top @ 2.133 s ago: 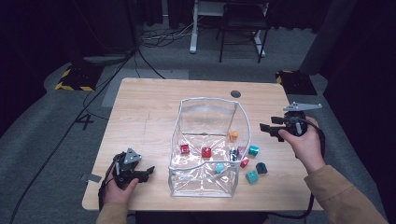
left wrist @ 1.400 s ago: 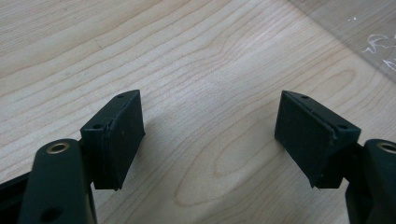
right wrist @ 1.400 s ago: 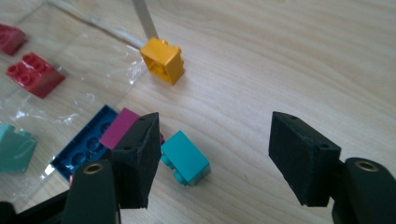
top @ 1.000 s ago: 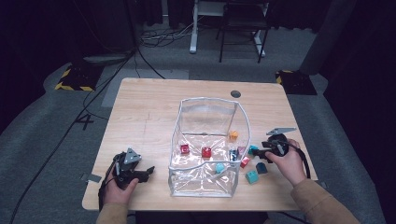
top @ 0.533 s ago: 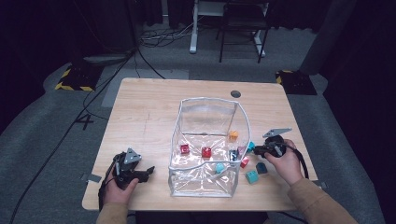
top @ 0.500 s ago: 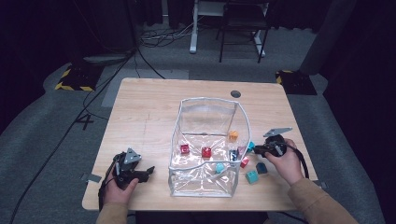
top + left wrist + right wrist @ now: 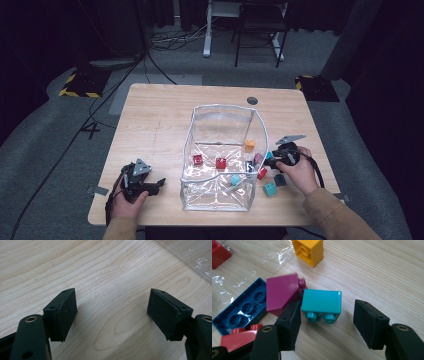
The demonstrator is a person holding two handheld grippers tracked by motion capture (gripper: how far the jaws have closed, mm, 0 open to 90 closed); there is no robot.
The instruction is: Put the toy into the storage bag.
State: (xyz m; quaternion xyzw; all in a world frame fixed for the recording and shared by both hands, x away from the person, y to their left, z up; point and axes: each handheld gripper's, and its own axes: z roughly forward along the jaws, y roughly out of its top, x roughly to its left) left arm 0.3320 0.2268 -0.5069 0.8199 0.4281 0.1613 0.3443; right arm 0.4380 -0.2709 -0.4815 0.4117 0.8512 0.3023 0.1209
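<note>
A clear plastic bag (image 7: 188, 150) stands open in the middle of the wooden table (image 7: 155, 120), with several small bricks inside. More bricks lie at its right side. My right gripper (image 7: 266, 161) is down among them. Its jaws have just been opening and now stand open around a teal brick (image 7: 321, 302) lying on its side, with a gap at the right pad (image 7: 369, 322). A magenta brick (image 7: 283, 291) leans against the left pad. My left gripper (image 7: 158, 184) rests near the front left of the table, open (image 7: 111, 307) over bare wood.
Next to the teal brick lie a blue plate (image 7: 240, 308), a yellow brick (image 7: 308, 250) and a red brick (image 7: 237, 338). Another teal brick (image 7: 270, 189) and a dark blue one (image 7: 280, 180) sit near the right hand. A chair and cables stand beyond the table.
The right hand came down from the table's right edge to the bricks beside the bag, then edged slightly toward the bag. The left hand has not moved.
</note>
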